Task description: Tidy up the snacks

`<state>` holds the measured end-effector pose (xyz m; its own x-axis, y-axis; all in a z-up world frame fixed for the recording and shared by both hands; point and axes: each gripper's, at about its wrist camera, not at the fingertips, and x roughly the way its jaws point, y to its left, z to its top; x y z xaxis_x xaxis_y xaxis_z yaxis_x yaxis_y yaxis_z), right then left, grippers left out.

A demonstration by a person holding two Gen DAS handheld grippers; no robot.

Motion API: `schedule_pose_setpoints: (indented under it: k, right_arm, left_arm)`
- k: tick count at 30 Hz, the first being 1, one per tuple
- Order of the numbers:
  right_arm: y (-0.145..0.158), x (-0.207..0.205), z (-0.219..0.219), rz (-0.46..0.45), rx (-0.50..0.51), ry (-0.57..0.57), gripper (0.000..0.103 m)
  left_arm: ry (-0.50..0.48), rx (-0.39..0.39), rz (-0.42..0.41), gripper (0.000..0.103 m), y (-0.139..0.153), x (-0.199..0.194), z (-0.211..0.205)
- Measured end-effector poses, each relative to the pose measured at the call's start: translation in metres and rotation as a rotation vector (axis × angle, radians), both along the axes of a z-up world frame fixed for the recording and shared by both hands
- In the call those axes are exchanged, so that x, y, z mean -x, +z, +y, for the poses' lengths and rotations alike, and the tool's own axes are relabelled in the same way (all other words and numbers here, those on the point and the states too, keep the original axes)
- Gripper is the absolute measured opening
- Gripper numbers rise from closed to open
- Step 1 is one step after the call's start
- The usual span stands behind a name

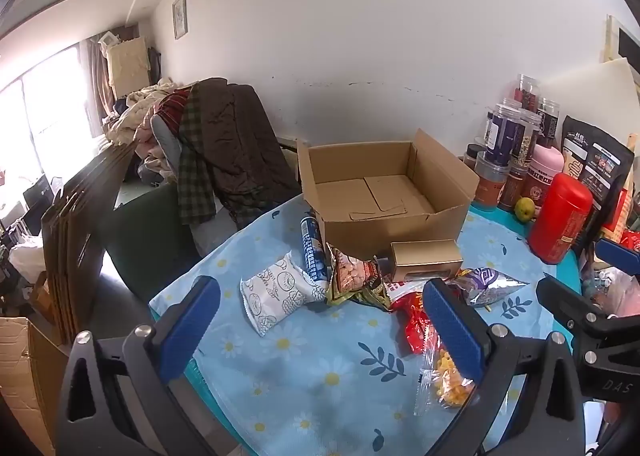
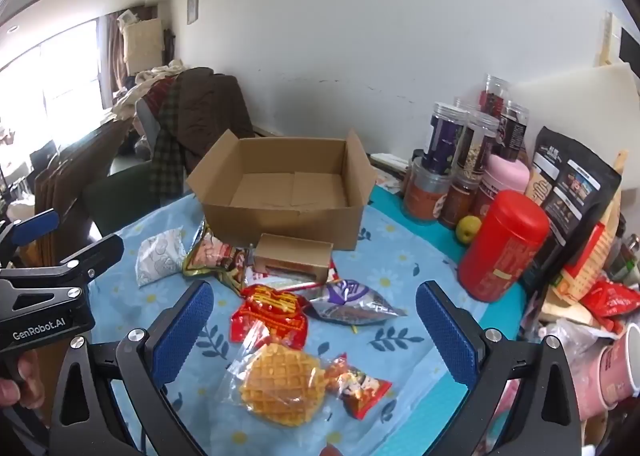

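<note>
The cardboard box [image 2: 288, 191] sits empty, flaps up, ready for the snacks [image 2: 276, 308] heaped just before it. Both the left claw [image 1: 320, 328] and the right claw [image 2: 314, 332] gape fully, gripping nothing.

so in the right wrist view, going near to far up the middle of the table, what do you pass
waffle in clear wrap → red snack packet → small gold box → open cardboard box, empty inside

The waffle packet [image 1: 444, 384] is half hidden behind a blue finger; pink cups [image 2: 616, 368] at the counter's right edge are cut off.
</note>
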<state>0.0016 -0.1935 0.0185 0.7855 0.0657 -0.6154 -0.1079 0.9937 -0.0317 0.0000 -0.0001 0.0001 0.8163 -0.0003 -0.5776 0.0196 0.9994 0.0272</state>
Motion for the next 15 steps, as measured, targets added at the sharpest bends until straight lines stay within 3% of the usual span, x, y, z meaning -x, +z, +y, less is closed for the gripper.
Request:
schedule_pose_setpoints:
  k: [15]
  right_arm:
    - [-0.0026, 0.0002, 0.0053, -0.003, -0.001, 0.0, 0.103]
  left_arm:
    - [-0.03, 0.028, 0.022, 0.103, 0.0023, -0.0006, -0.0012]
